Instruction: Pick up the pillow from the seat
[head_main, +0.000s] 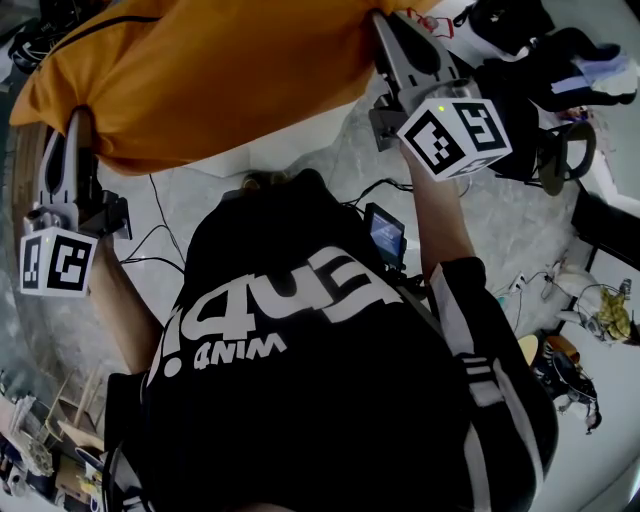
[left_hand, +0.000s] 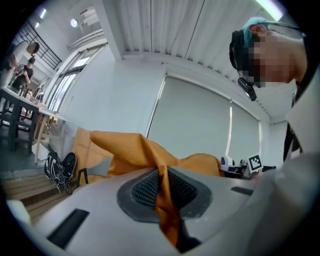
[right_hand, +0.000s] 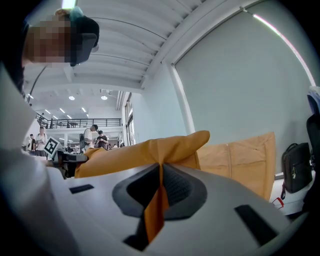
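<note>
left gripper (left_hand: 162, 195) jaws all but closed, thin fold of orange cover nipped between the ribbed pads (left_hand: 142, 187); right gripper (right_hand: 159, 192) same story, jaws nearly together on a pleat of the same fabric, pads (right_hand: 179, 189) biting cloth only, no filling in the bite as far as i can see; the two grips sit at opposite ends of the pillow (head_main: 230, 70), which hangs in the air between them, out in front of the person (head_main: 320, 380), resting on nothing in the head view; both grippers point upward, wall and ceiling behind the fabric in their own views; tan upholstered piece (right_hand: 250, 155) behind the right end, probably the seat, pillow not touching it; handling, my read: light, soft, stuffed, no stiffness, so it will sag in the middle and swing if moved fast; cover looks like smooth woven cloth, loose over the fill, so a pinch holds cover while the fill shifts under it; ribbed pads should resist sliding, but a shallow corner pinch could creep out under a jerk; best hold is what's here, corner or seam edge at each end, deep enough to catch a doubled fold; nothing fragile, a drop costs only a redo; pick-up looks essentially done, pillow is off the seat
</note>
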